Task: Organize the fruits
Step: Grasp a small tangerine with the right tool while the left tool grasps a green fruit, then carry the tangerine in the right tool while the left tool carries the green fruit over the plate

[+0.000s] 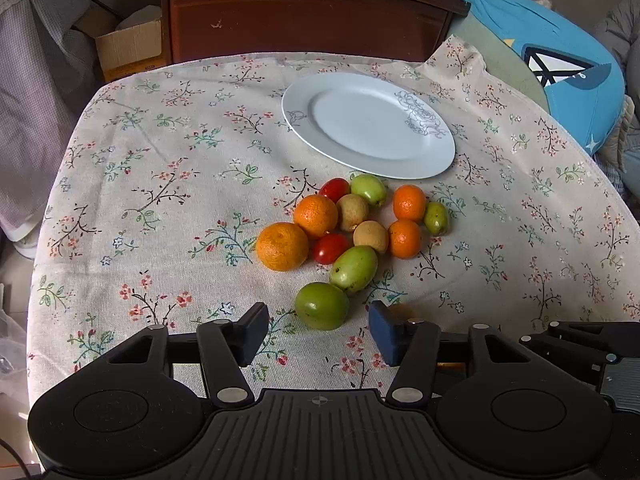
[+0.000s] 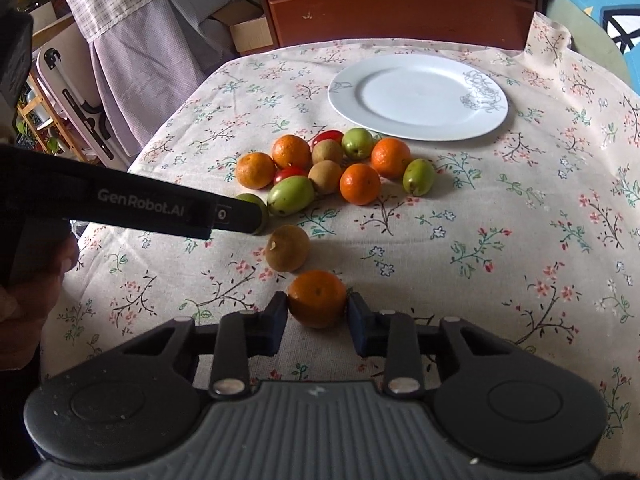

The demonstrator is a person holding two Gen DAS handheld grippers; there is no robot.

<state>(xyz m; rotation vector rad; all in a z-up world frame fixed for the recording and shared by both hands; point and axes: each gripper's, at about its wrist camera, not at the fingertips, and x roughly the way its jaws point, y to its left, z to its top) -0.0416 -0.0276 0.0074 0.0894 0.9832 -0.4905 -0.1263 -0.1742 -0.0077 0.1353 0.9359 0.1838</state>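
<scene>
Floral cloth (image 2: 500, 216); right gripper (image 2: 318, 314) pinching orange (image 2: 317, 298) (left gripper (image 1: 318, 330) agape)

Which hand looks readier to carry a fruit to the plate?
Right: its claw already pinches a small orange. The left claw only straddles a green fruit, untouched. The plate is empty.

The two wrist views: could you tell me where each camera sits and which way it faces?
Left wrist: on the left gripper, looking down across the floral cloth at the green fruit between its pads; only its fingers show.
Right wrist: on the right gripper, pads against an orange; a hand shows left.
Shared: white plate, fruit pile.
</scene>
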